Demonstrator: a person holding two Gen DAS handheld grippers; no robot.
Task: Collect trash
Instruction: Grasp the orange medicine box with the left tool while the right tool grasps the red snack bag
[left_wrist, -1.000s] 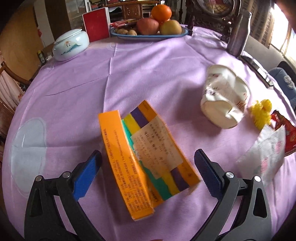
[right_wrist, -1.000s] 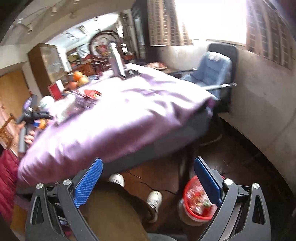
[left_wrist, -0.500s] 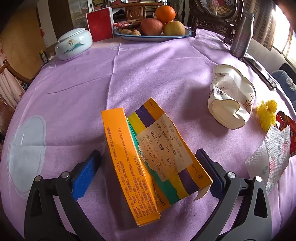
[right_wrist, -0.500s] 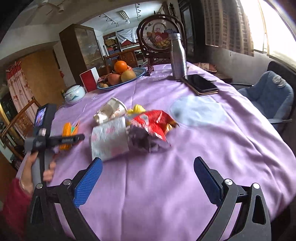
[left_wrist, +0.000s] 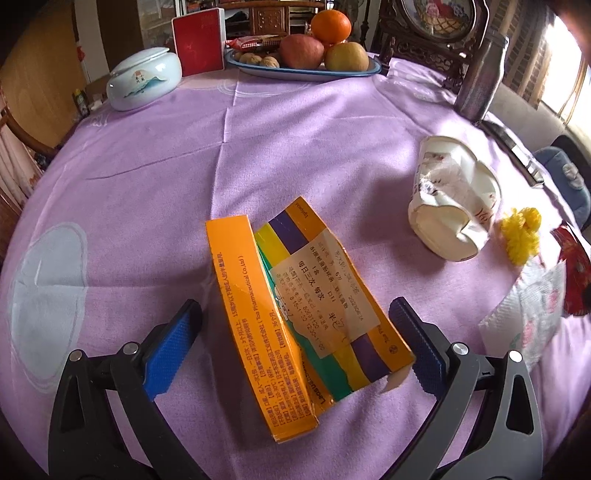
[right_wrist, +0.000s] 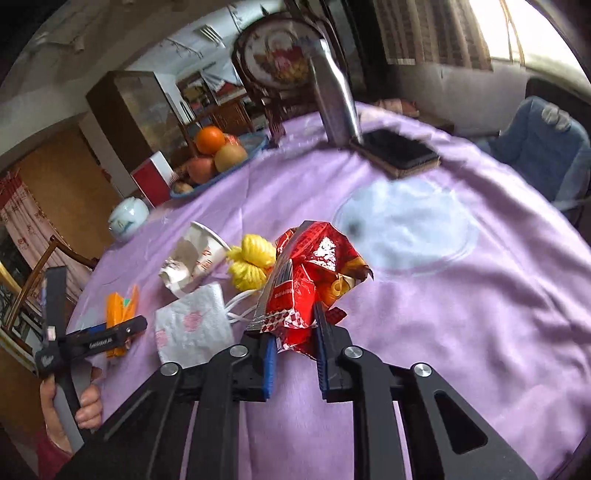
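- Red foil snack wrapper (right_wrist: 314, 273) lies near-centre on the purple tablecloth (right_wrist: 461, 314), right gripper (right_wrist: 295, 354) clenched on its near end.
- Wrapper looks light, crinkly, slippery; crumpled end is probably the best hold.
- Left gripper (left_wrist: 295, 339) spread wide around the orange box (left_wrist: 295, 314), pads not touching; box looks stiff and light, best pinched across its long sides.
- Crushed paper cup (left_wrist: 454, 206), napkin (right_wrist: 192, 328) to its right.

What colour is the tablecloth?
Light purple tablecloth, with pale round patches; it shows best in the left wrist view.
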